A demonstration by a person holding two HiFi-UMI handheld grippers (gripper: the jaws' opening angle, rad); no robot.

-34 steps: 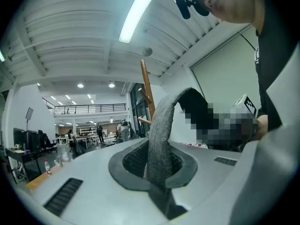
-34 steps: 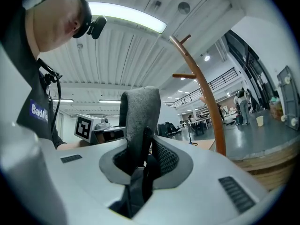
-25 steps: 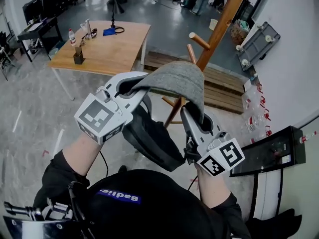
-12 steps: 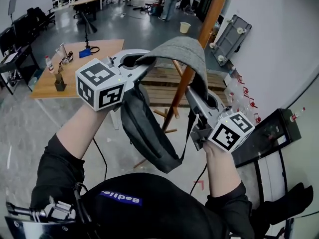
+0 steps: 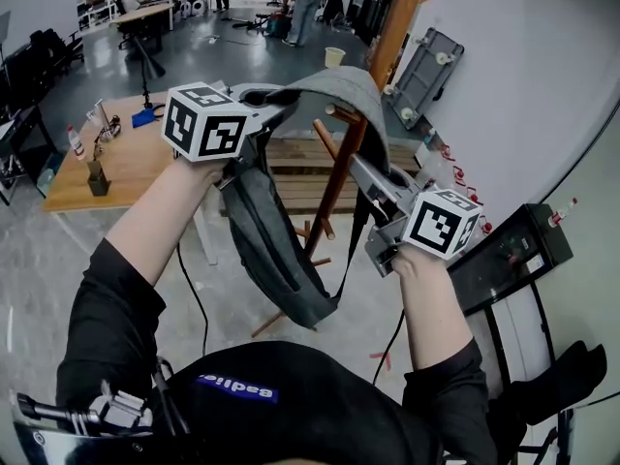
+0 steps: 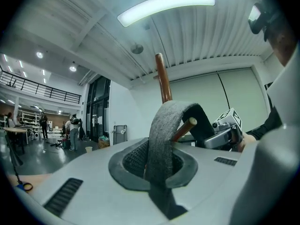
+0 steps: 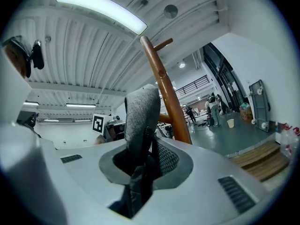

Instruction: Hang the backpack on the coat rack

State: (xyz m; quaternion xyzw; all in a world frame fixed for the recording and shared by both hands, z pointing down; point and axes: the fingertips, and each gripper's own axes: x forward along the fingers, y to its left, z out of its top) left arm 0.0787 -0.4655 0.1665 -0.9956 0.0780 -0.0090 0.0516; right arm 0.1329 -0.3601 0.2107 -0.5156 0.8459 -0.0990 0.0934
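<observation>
From the head view: holds the backpack (image 5: 276, 260) aloft by its grey strap (image 5: 339, 87), with the left gripper (image 5: 279, 103) clamped on one end of the loop and the right gripper (image 5: 366, 170) clamped on the other, evidently to stretch the loop into a wide mouth. Presents that mouth right at the coat rack (image 5: 334, 187), arched over an angled peg (image 5: 334, 114), presumably so as to let the peg pass inside. Leaves the bag's dark body hanging free between the forearms, off the floor and well apart from the wooden surface (image 5: 136, 168) behind. Cannot tell from here whether hooked or only hovering over the peg; looks not yet released in any case. From the left gripper view: shows the jaws pinched shut on the strap, with the fabric arching up and over toward the right gripper, the peg's pale tip poking out just under the arch and the pole rising behind. Suggests a loop very near seating. From the right gripper view: shows the jaws likewise shut on the strap, with a darker webbing band caught below it and the pole standing just behind the fabric. Calls, most likely, for lowering both ends together before letting go.
</observation>
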